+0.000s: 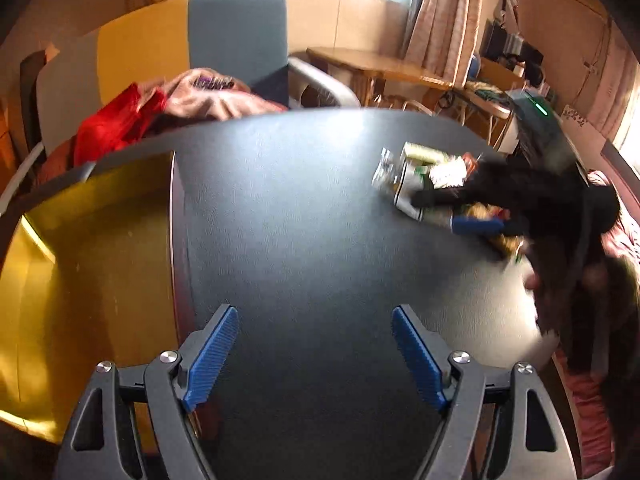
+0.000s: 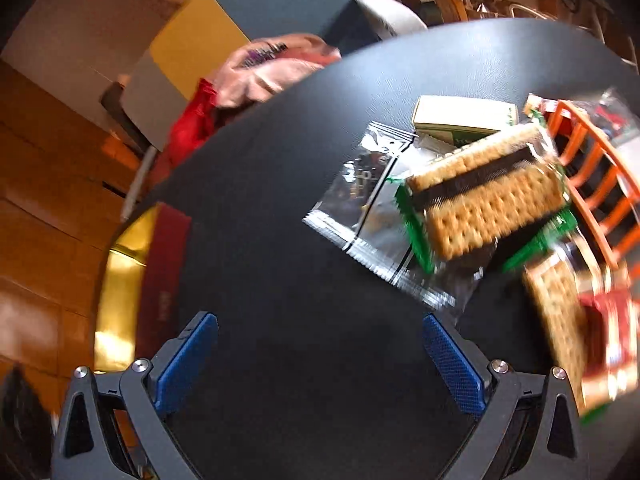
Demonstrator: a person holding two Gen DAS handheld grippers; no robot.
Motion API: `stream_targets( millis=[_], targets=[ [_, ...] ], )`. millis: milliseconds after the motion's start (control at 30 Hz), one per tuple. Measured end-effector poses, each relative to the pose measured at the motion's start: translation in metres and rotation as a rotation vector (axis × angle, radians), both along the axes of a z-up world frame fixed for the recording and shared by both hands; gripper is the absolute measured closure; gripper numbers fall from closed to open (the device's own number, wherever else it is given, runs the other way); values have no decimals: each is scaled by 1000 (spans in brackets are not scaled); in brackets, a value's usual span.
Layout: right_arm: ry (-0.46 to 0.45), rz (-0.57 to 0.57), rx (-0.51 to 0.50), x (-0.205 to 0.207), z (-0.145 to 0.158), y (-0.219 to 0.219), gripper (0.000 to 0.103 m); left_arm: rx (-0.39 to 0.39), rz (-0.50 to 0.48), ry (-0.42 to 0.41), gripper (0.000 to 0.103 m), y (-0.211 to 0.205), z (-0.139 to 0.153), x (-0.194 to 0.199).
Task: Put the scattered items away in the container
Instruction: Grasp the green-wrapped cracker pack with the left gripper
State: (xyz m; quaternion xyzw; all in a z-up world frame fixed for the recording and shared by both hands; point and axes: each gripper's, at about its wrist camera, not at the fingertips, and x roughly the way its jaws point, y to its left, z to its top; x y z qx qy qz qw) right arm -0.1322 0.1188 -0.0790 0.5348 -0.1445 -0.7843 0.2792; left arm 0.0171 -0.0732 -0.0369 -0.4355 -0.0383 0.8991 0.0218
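Left wrist view: the left gripper (image 1: 314, 344) hangs over the bare middle of the dark table (image 1: 304, 200), its blue pads (image 1: 212, 356) spread wide with nothing between them.
Left gripper pose: angled down and forward across the tabletop, the gold box (image 1: 92, 264) just to its left at the table's edge.
Right gripper seen from the left: the right gripper (image 1: 452, 210) is a dark, blurred shape reaching in from the right, low over the heap of snack packets (image 1: 424, 172); one blue pad (image 1: 476, 226) shows, and its jaw state cannot be read from this view.
Right wrist view: the right gripper's own pads (image 2: 454, 364) stand far apart above bare table and hold nothing.
Scattered items: a cracker packet (image 2: 488, 192) with a dark filling stripe lies tilted on a clear foil wrapper (image 2: 360, 200); a second cracker packet (image 2: 560, 312) lies near the right edge, blurred; a small pale carton (image 2: 460, 118) sits behind them.
Container: an orange slatted basket (image 2: 592, 184) rises at the right, touching the pile.
Background: a chair (image 1: 236, 36) draped with red and pink cloth (image 1: 168, 100) stands behind the table.
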Motion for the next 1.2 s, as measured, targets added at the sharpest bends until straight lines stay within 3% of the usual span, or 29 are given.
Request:
stream_targets(
  millis=[200,400,767,1067,1200],
  targets=[
    [112,-77,37,36,31,36,0,-45,-62,48,23,22,26,-50],
    [144,-141,108,58,38,59,0,-48,-130,1,26,54,24,-99],
    [172,-216,77,64,41,80,0,-64,-395,-70,32,117,-5,-182],
    [167,-250,51,58,33,87,0,-75,-467,-132,32,143,-32,-212],
    [165,-258,50,58,31,88,0,-74,-464,-146,38,146,-41,-214]
  ],
)
